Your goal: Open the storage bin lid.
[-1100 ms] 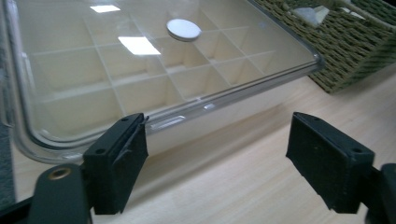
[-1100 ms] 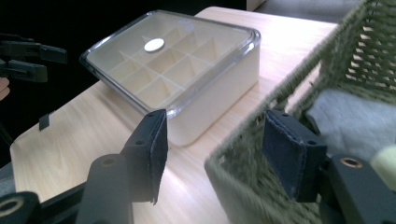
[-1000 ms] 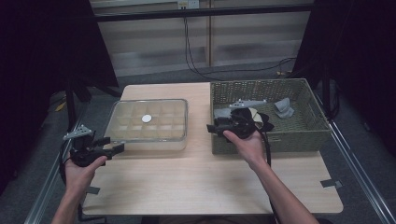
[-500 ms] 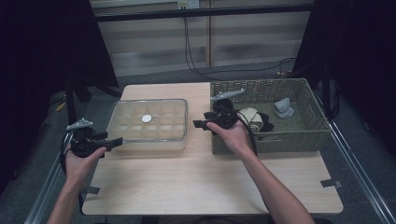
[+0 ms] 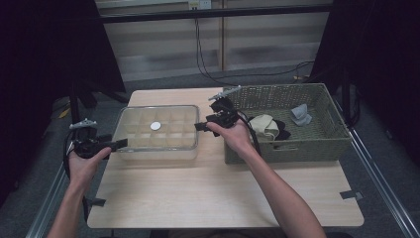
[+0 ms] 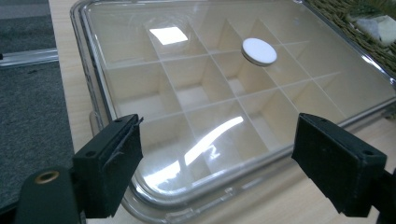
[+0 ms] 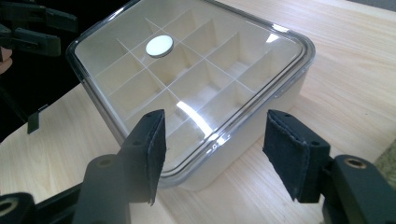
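left gripper point(image 5: 115, 144): held at the 9 o'clock edge of the table point(image 5: 223, 198), jaws spread wide, nothing between them, tips just beside the left wall of the compartment box point(image 5: 157, 148). in the left gripper view, aimed at the near corner of the box from just above the rim, tips point(image 6: 233, 163) framing the clear lid point(image 6: 224, 93) without touching it.

right gripper point(image 5: 202, 126): held at the 3 o'clock side of the box, between box and woven basket point(image 5: 282, 148), jaws spread, empty, tips pointing toward 9 o'clock at the right rim of the box. in the right gripper view, tips point(image 7: 215, 154) on either side of the nearest lid corner, apart from it.

compartment box: sits left of table centre, toward 10 o'clock, lid on, flat and level. white dividers point(image 7: 187, 79) visible through the lid, forming a grid of cells. white round disc point(image 5: 155, 126) located near the middle of the lid, toward 12 o'clock; cannot tell whether on the lid or under it.

woven basket: stands at 2 o'clock on the table, just beside the box. contains a beige cloth item point(image 5: 263, 125), a dark item point(image 5: 282, 130) next to it, and a grey cloth item point(image 5: 300, 114) toward 3 o'clock.
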Action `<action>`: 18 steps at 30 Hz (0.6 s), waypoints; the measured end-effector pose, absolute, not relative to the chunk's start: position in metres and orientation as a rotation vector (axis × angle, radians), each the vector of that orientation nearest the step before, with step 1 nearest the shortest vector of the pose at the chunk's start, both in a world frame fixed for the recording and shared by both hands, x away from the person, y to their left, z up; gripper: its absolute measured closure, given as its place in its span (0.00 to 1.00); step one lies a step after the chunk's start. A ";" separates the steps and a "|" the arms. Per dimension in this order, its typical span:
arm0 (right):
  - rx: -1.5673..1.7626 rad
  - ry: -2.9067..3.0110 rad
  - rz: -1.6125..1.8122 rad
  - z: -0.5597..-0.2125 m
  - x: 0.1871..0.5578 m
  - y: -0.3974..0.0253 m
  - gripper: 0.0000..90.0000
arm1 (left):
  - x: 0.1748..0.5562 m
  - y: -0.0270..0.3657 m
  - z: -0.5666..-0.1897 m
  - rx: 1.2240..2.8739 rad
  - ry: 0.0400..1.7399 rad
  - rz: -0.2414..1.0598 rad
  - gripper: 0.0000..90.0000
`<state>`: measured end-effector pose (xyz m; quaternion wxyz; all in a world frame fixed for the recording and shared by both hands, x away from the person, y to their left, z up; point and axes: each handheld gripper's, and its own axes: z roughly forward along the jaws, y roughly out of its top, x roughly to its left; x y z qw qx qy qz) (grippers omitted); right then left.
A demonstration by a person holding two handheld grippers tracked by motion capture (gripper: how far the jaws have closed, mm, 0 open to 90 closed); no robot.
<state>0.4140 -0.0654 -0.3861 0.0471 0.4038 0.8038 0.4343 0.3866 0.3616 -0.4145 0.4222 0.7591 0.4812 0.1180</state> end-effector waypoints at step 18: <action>1.338 2.500 1.239 -0.398 0.456 -0.047 0.41 | 0.422 0.385 -0.413 1.899 1.309 0.248 0.17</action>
